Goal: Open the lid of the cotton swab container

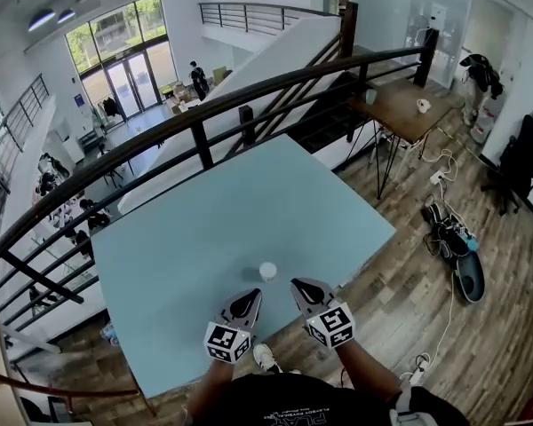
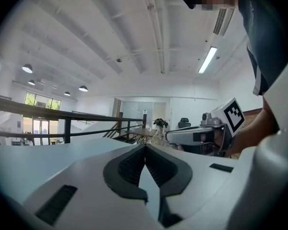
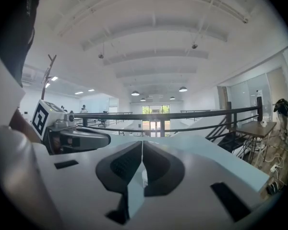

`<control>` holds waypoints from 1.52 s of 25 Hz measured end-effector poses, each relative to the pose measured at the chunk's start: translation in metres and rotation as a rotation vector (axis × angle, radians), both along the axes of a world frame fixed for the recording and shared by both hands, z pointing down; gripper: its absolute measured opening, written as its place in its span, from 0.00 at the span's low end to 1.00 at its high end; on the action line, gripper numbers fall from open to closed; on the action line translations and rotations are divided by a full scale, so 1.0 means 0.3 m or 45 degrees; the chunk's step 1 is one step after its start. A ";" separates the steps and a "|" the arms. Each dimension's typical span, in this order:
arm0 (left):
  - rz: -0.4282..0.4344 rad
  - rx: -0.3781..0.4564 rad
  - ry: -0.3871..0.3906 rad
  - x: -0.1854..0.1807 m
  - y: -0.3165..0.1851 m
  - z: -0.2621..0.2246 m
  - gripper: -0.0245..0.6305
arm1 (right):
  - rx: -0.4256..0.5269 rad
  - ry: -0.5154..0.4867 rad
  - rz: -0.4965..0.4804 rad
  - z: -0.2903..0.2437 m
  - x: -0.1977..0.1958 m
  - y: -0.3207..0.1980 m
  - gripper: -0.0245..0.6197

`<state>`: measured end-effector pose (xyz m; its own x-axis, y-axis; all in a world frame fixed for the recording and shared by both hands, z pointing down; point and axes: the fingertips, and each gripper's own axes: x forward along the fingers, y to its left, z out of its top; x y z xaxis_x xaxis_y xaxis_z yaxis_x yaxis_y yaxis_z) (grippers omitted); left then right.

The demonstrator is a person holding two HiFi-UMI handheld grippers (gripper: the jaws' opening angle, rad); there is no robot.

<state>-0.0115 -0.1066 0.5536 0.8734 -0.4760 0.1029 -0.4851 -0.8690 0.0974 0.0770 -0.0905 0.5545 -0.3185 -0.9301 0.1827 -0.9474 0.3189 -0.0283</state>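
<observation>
A small round white cotton swab container [image 1: 267, 272] stands on the pale blue table [image 1: 204, 229] near its front edge, lid on. My left gripper [image 1: 246, 298] sits just short of it on the left, jaws shut and empty. My right gripper [image 1: 304, 287] is a little to the container's right, also shut with nothing in it. In the left gripper view my closed jaw tips [image 2: 145, 146] point over the table, with the right gripper [image 2: 201, 135] beside them. In the right gripper view a sliver of the container [image 3: 144, 175] shows through the gap behind the jaw tips [image 3: 142, 143].
A dark railing [image 1: 249, 105] runs along the table's far side, with a drop to a lower floor beyond. To the right are wooden flooring, a brown table [image 1: 407, 105], cables and shoes [image 1: 449, 233]. The person's body is at the table's near edge.
</observation>
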 end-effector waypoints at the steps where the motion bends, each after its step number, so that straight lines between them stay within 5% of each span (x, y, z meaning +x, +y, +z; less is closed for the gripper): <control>1: -0.002 0.001 0.002 -0.004 -0.024 -0.003 0.06 | -0.002 0.000 -0.008 -0.001 -0.003 -0.025 0.07; 12: -0.006 -0.027 0.038 -0.037 -0.263 0.008 0.06 | 0.021 -0.080 0.073 -0.027 -0.015 -0.306 0.07; 26: -0.088 -0.040 0.075 -0.098 -0.370 0.034 0.06 | -0.083 -0.001 -0.147 0.032 -0.162 -0.395 0.07; 38: -0.264 -0.042 0.056 -0.083 -0.395 0.019 0.06 | -0.083 0.000 -0.201 0.032 -0.062 -0.459 0.07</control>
